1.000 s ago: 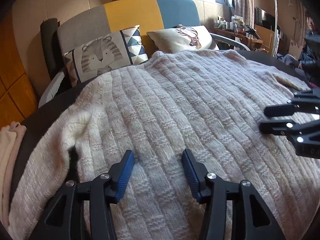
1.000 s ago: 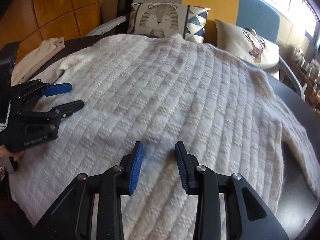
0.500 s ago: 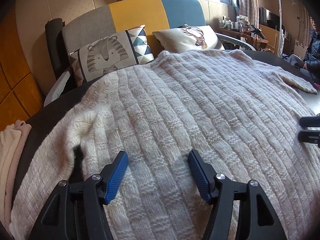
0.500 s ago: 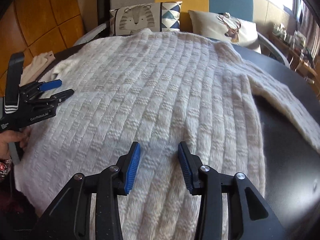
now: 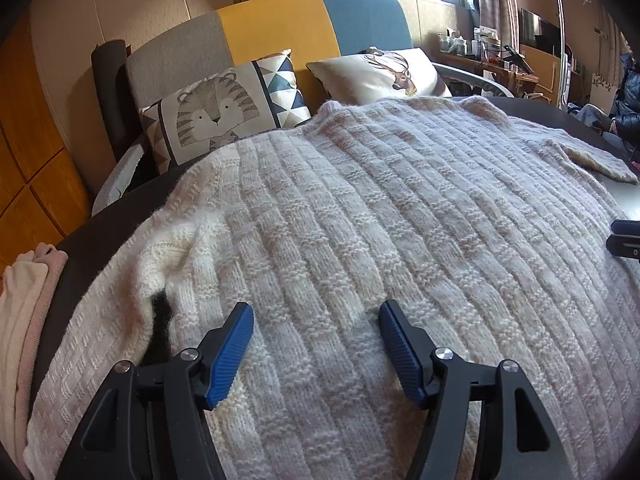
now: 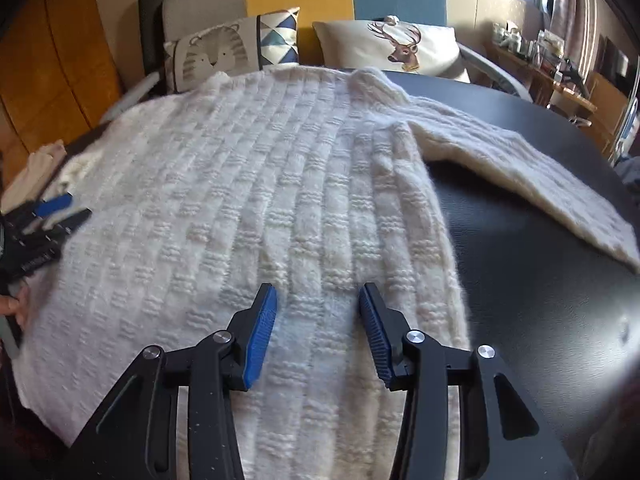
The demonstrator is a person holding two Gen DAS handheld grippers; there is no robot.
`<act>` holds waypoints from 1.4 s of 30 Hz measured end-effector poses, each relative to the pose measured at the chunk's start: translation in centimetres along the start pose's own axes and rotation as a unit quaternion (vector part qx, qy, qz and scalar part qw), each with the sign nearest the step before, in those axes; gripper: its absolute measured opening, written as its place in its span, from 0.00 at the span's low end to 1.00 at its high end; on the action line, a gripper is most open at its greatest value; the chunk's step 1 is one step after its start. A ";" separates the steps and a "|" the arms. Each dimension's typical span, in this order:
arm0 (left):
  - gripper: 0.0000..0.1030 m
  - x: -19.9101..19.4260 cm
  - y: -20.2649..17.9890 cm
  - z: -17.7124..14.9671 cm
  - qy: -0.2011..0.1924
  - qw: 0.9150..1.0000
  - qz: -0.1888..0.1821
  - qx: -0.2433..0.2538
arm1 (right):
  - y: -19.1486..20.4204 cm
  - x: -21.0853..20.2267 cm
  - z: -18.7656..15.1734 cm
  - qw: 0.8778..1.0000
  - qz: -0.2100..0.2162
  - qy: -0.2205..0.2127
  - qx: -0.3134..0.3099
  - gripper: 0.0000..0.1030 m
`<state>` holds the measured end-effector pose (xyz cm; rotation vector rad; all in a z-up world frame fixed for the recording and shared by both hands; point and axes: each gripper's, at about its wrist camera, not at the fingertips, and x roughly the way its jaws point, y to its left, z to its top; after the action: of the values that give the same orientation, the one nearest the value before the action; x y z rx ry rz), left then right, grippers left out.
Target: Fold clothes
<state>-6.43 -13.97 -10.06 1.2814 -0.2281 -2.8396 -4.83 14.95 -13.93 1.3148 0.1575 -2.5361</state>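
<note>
A cream knitted sweater (image 5: 380,220) lies spread flat on a dark round table (image 6: 540,240); it also shows in the right wrist view (image 6: 260,200). One sleeve (image 6: 520,176) stretches out to the right over the table. My left gripper (image 5: 316,344) is open and empty, just above the sweater near its left side. My right gripper (image 6: 318,332) is open and empty above the sweater's lower right part, near its side edge. The left gripper also shows in the right wrist view (image 6: 52,216) at the left edge. The right gripper's tips show at the right edge of the left wrist view (image 5: 626,236).
A folded pink garment (image 5: 24,312) lies at the table's left edge. Behind the table stands a grey, yellow and blue sofa (image 5: 280,28) with a tiger cushion (image 5: 216,112) and a deer cushion (image 5: 384,72). A person (image 5: 628,100) sits at far right.
The right gripper has moved right toward the sweater's side edge, bringing the sleeve and bare table into view. The left gripper has opened wider and stayed over the left part.
</note>
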 end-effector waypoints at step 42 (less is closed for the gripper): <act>0.68 -3.9 2.0 -3.4 0.020 0.996 -0.063 -0.060 | 5.9 -0.5 2.7 0.997 0.063 -0.008 -0.053 0.56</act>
<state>-1.38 -16.04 -9.09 1.3727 0.0236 -2.8757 -4.98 8.81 -11.79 1.2234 0.1956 -2.3977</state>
